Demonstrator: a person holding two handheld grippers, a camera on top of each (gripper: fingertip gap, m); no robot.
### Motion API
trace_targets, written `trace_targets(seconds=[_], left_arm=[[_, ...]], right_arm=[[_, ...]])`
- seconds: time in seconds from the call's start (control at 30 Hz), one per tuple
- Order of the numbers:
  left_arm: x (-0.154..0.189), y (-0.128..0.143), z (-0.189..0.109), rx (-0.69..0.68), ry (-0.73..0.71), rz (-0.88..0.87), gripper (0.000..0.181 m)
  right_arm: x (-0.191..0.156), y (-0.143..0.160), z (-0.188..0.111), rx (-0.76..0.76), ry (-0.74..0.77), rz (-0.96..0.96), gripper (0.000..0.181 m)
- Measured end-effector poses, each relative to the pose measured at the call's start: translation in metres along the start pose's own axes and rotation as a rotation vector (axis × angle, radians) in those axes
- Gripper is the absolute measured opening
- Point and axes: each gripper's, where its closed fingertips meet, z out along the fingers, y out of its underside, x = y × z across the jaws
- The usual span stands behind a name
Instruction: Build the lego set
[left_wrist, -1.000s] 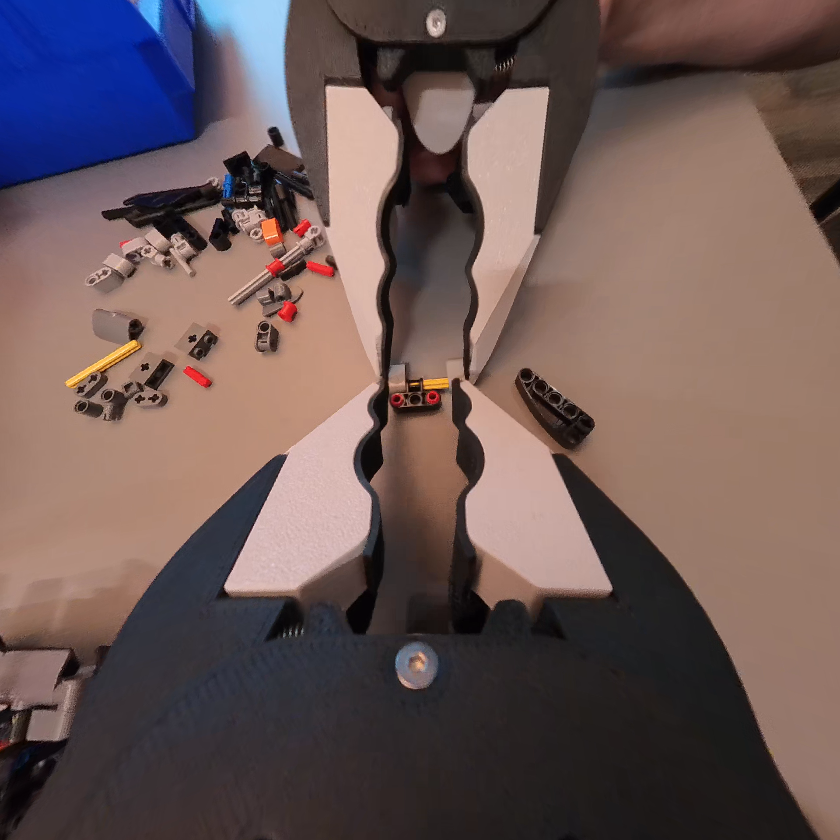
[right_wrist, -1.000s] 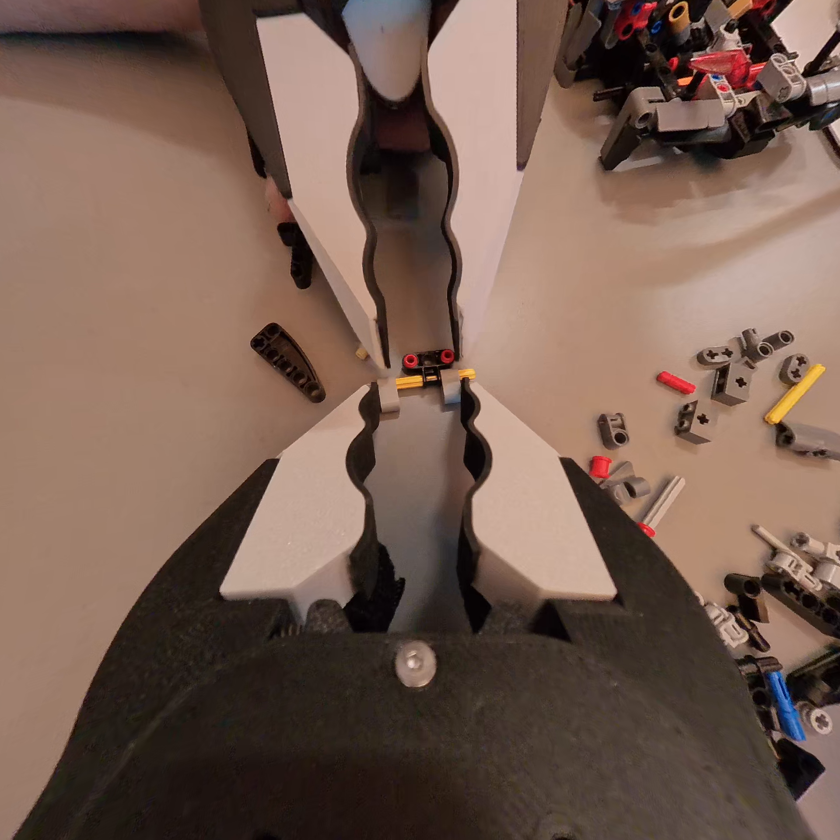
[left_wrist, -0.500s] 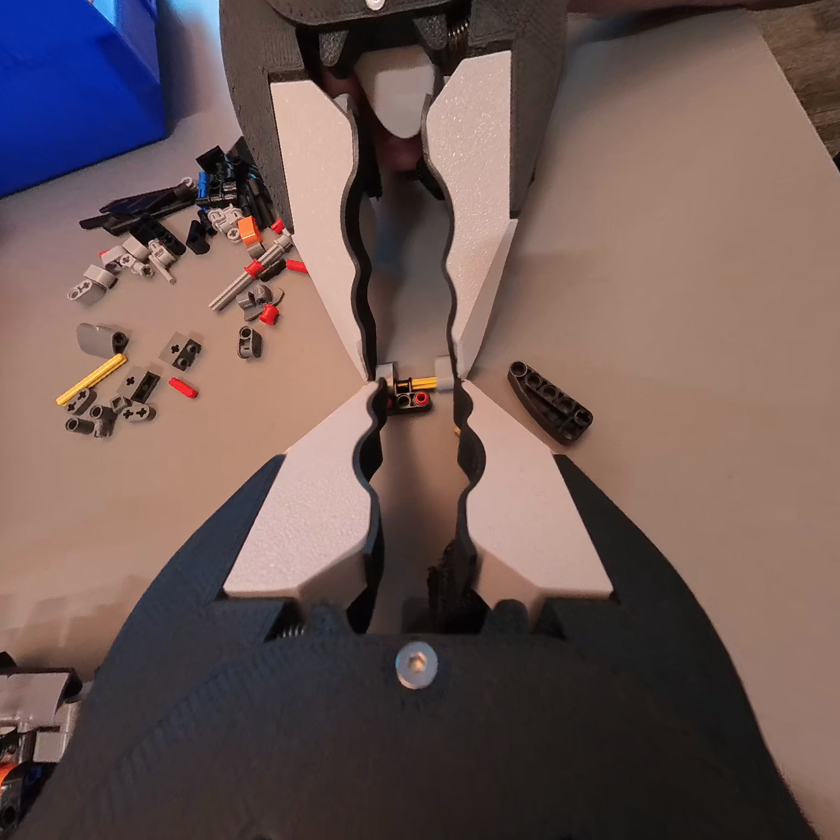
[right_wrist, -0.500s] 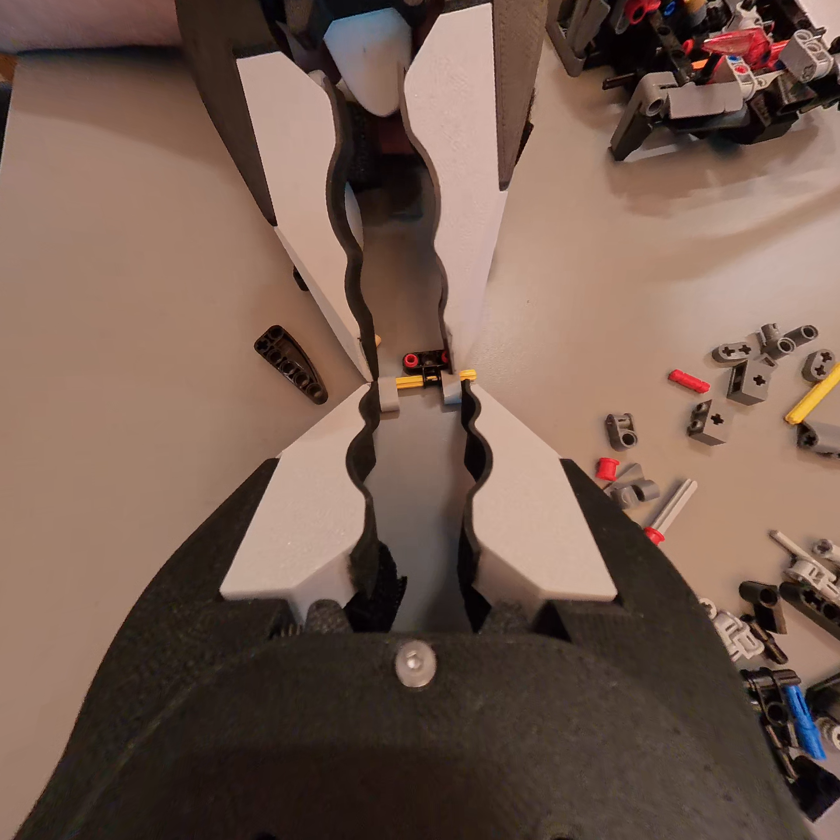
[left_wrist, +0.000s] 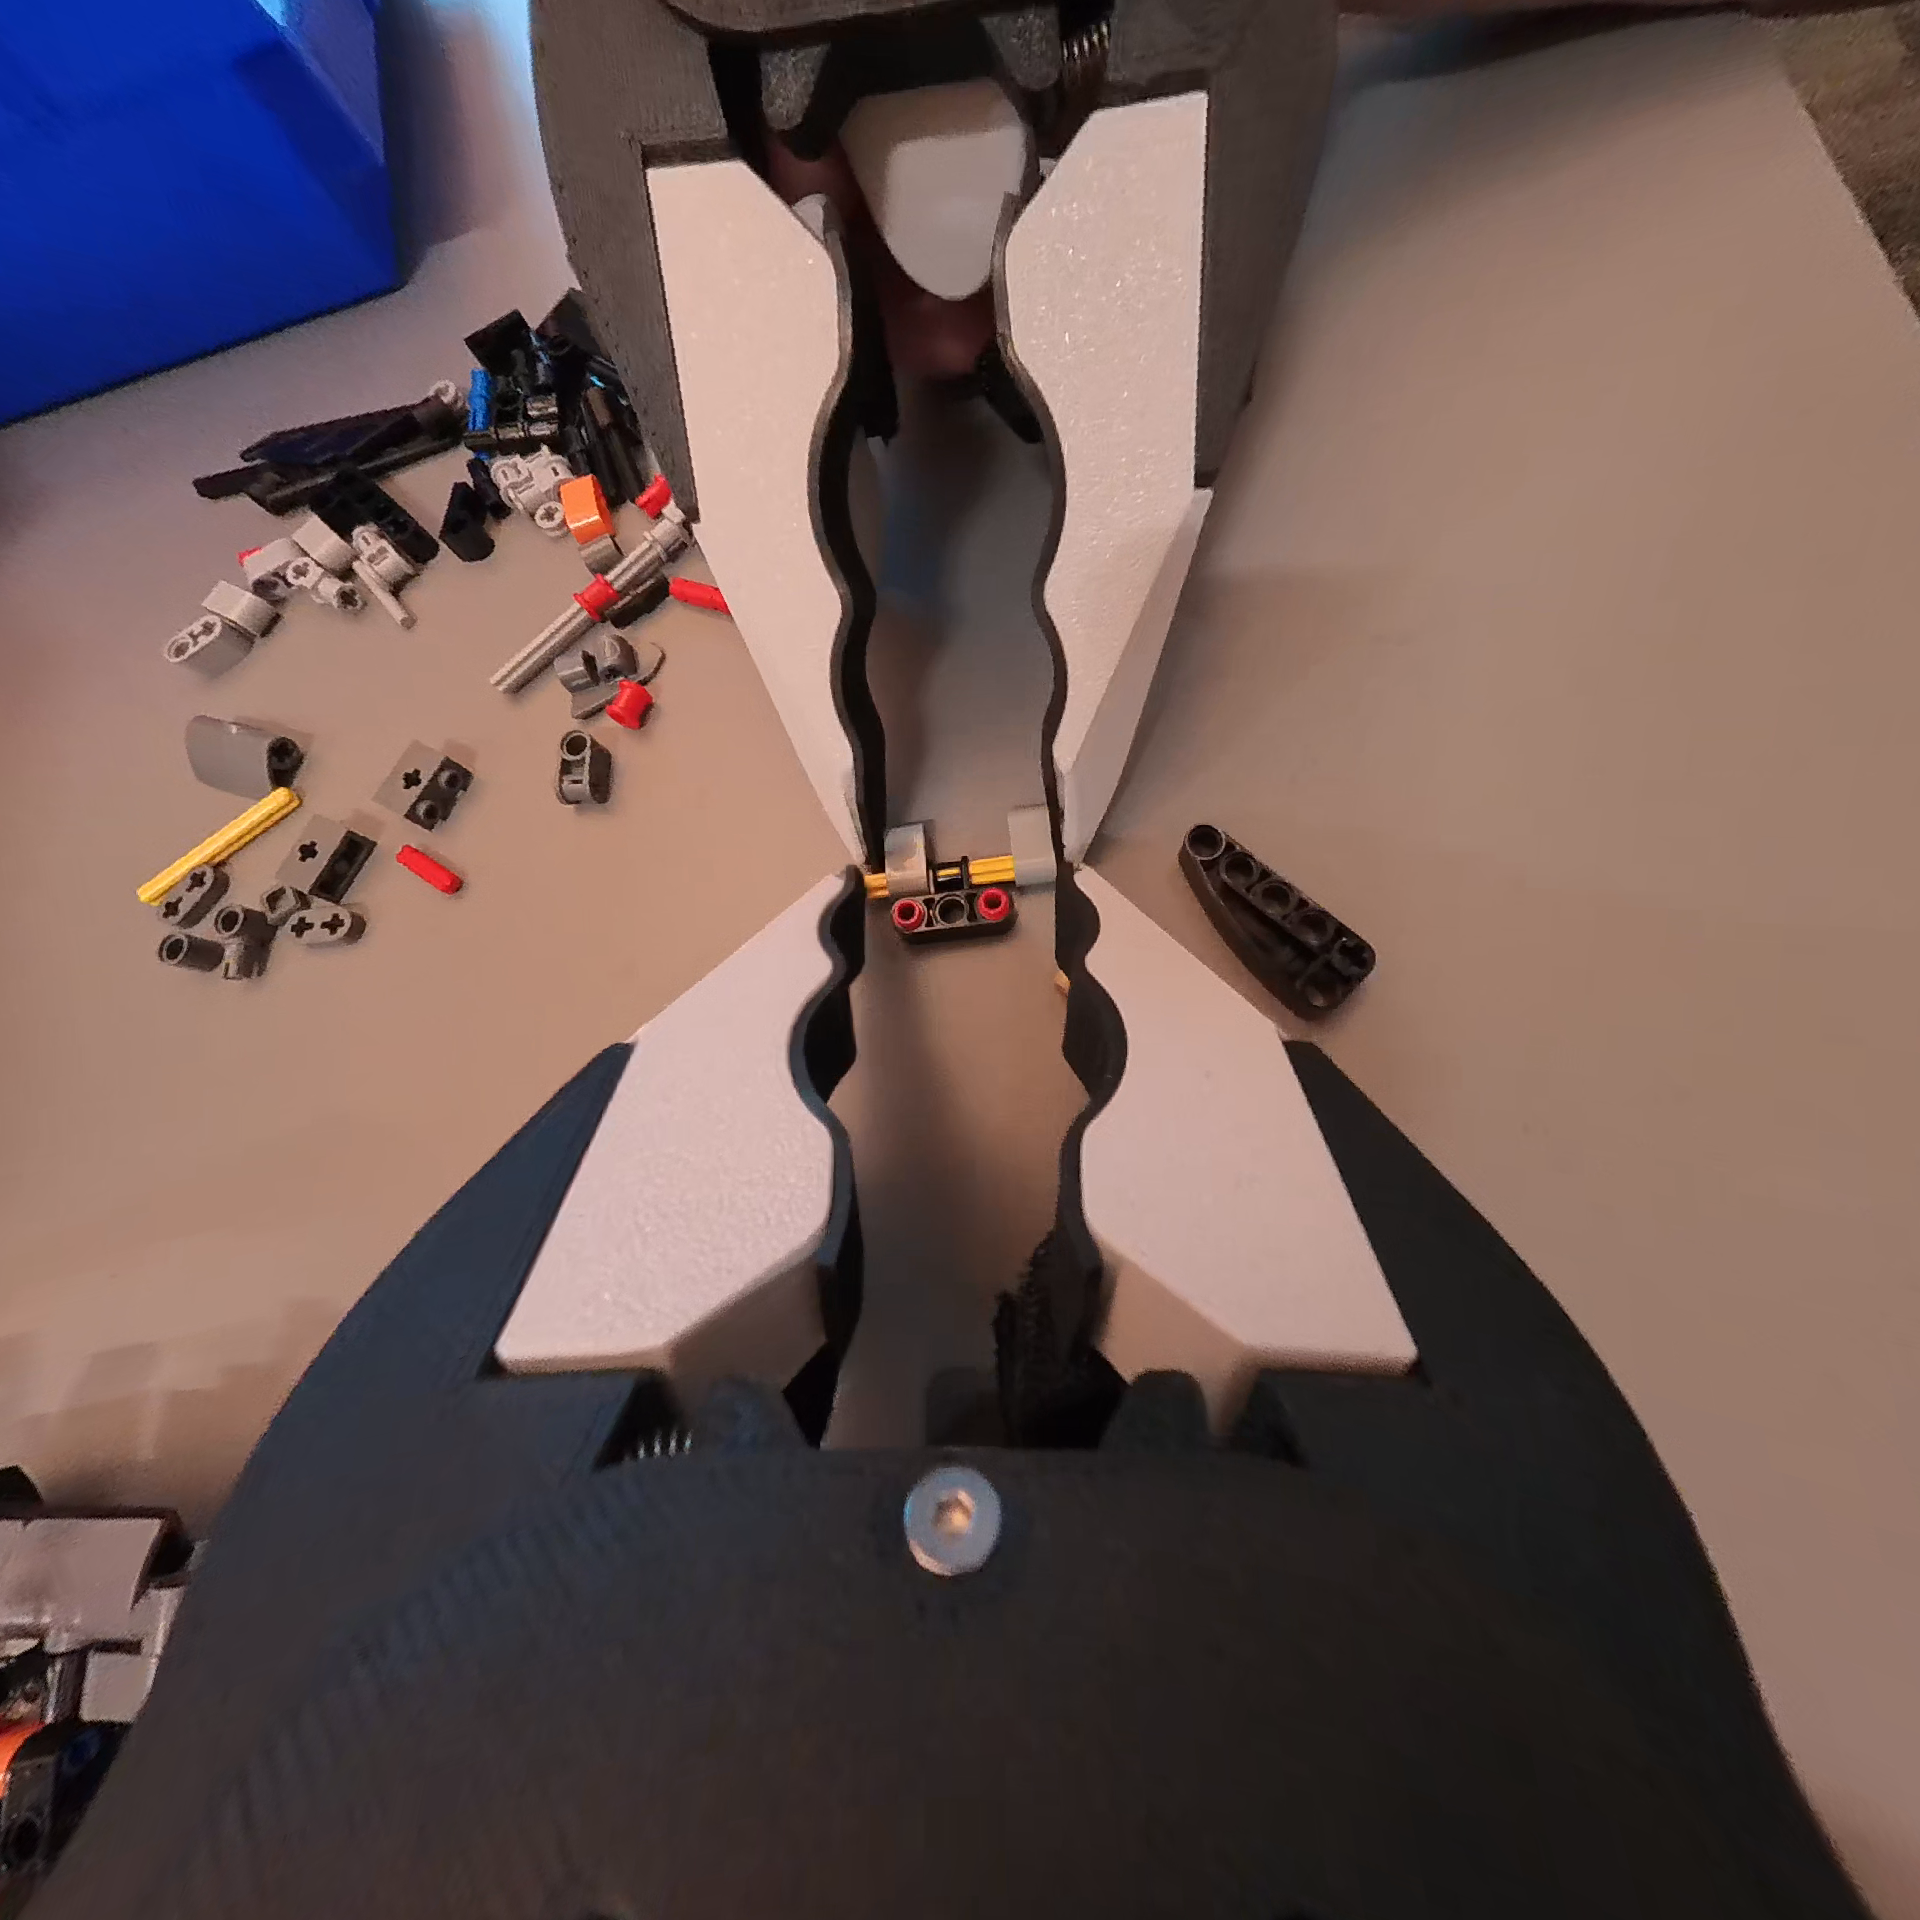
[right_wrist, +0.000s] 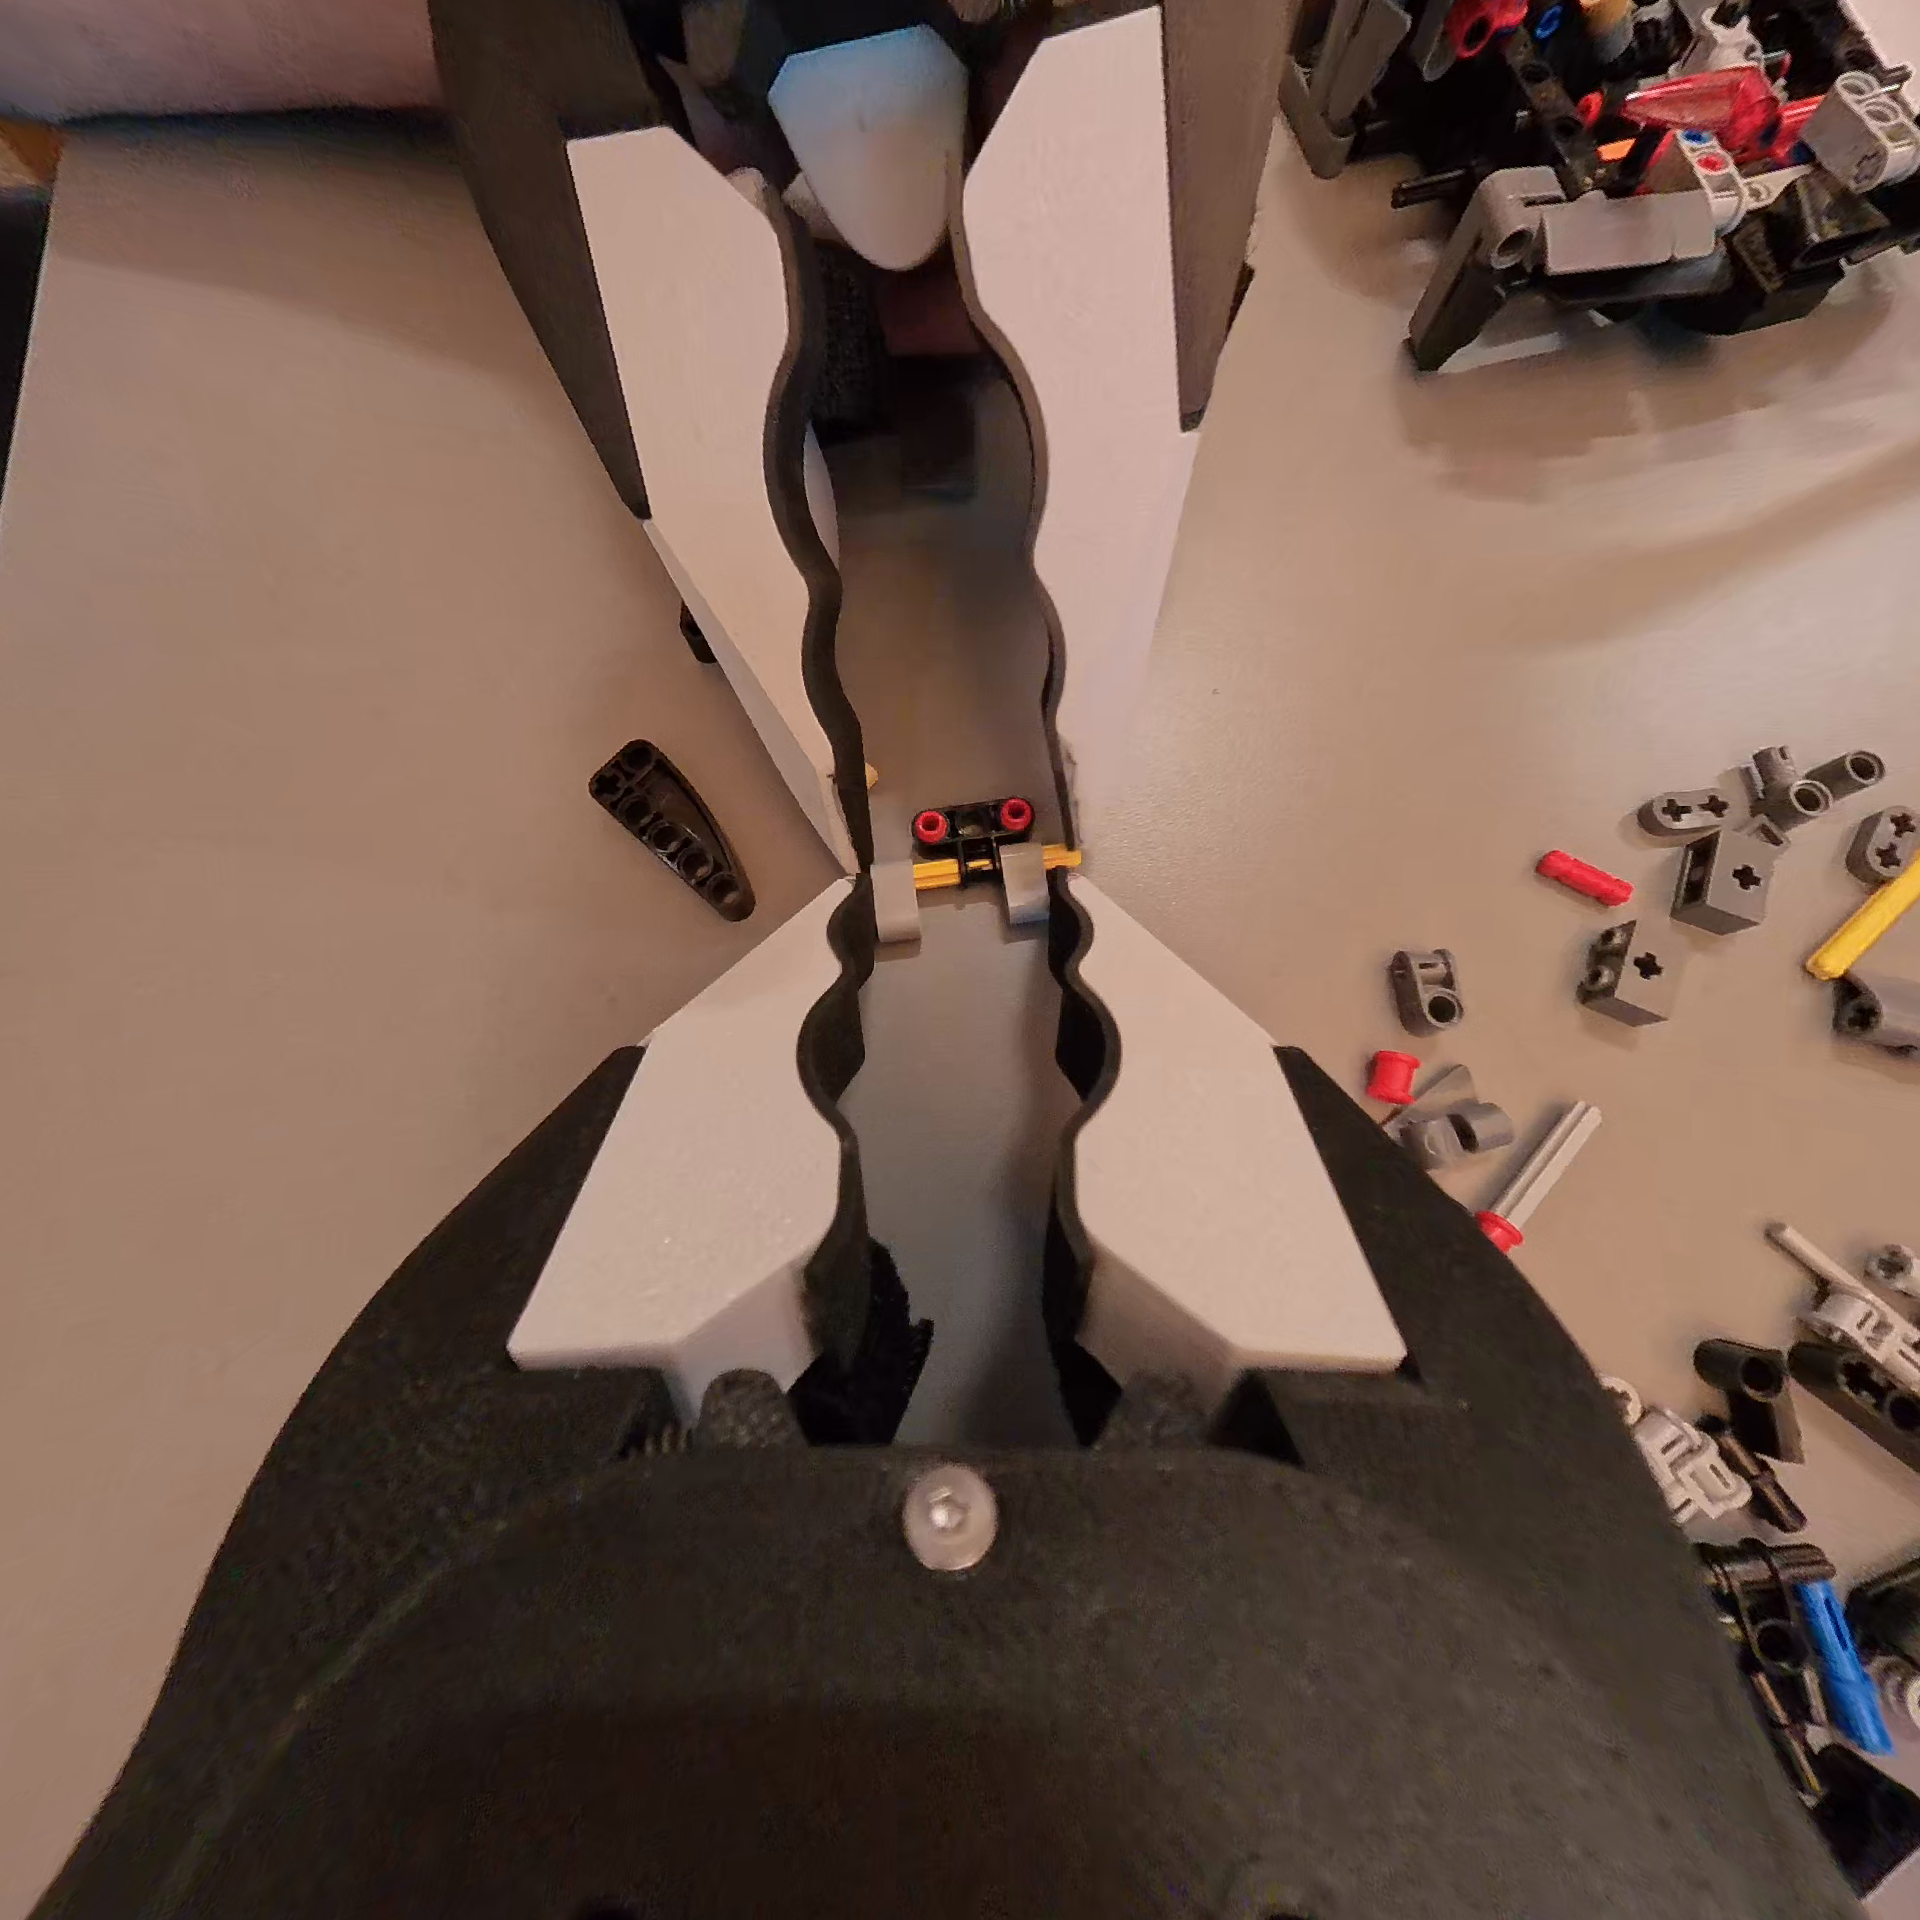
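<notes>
Left wrist view: the left tongs (left_wrist: 958, 914) are narrowed around a small sub-assembly (left_wrist: 951, 891): a yellow axle with a grey connector near each end and a black beam with two red pins hanging from the middle. The axle's left end meets the left fingertip; whether the right fingertip touches, I cannot tell. The right tongs (left_wrist: 961, 847) come from the opposite side, tips meeting nearly nose to nose over the beige counter (left_wrist: 1558, 623). A curved black beam (left_wrist: 1276, 920) lies just beside, loose parts (left_wrist: 416, 675) farther left.

Right wrist view: the right tongs (right_wrist: 961, 896) are closed on the two grey connectors (right_wrist: 896, 902), so they hold the sub-assembly (right_wrist: 971, 847). The half-built model (right_wrist: 1662, 177) stands well apart.

I judge the risk is here: both tools press one tiny piece. If they squeeze unevenly, a connector may slide along the axle, or the piece may twist and drop among the loose parts.
</notes>
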Motion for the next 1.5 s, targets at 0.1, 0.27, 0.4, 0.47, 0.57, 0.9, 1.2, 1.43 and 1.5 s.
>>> trace_targets(seconds=[0.1,0.27,0.4,0.47,0.57,0.9,1.2,1.43,1.5], left_arm=[[0.0002,0.0007,0.0001,-0.004,0.007,-0.007,0.034],[0.0006,0.0010,0.0001,-0.006,0.011,-0.009,0.034],[0.0018,0.0009,0.0000,-0.005,0.020,-0.007,0.030],[0.0016,0.0009,0.0000,-0.005,0.021,-0.009,0.030],[0.0014,0.0011,-0.0001,-0.006,0.024,-0.014,0.030],[-0.0008,0.0019,-0.0006,-0.010,0.017,-0.019,0.022],[-0.0010,0.0017,-0.0006,-0.007,0.014,-0.015,0.022],[-0.0020,0.0011,-0.0005,-0.004,0.004,-0.014,0.022],[-0.0017,0.0012,-0.0007,-0.004,0.005,-0.013,0.022]], right_arm=[[-0.0001,0.0001,0.0000,0.000,0.000,-0.002,0.032],[0.0000,0.0001,-0.0001,0.000,0.001,-0.002,0.032],[0.0003,0.0001,-0.0001,0.000,0.004,0.000,0.032],[0.0000,0.0001,-0.0001,0.000,0.003,-0.002,0.032],[-0.0001,0.0001,-0.0001,0.000,0.002,-0.003,0.031],[-0.0006,0.0001,0.0000,-0.001,-0.007,-0.009,0.031],[-0.0004,-0.0003,0.0001,0.002,-0.002,-0.010,0.031],[0.0007,-0.0008,-0.0002,0.006,0.013,-0.017,0.032],[0.0006,-0.0009,-0.0001,0.007,0.018,-0.021,0.032]])
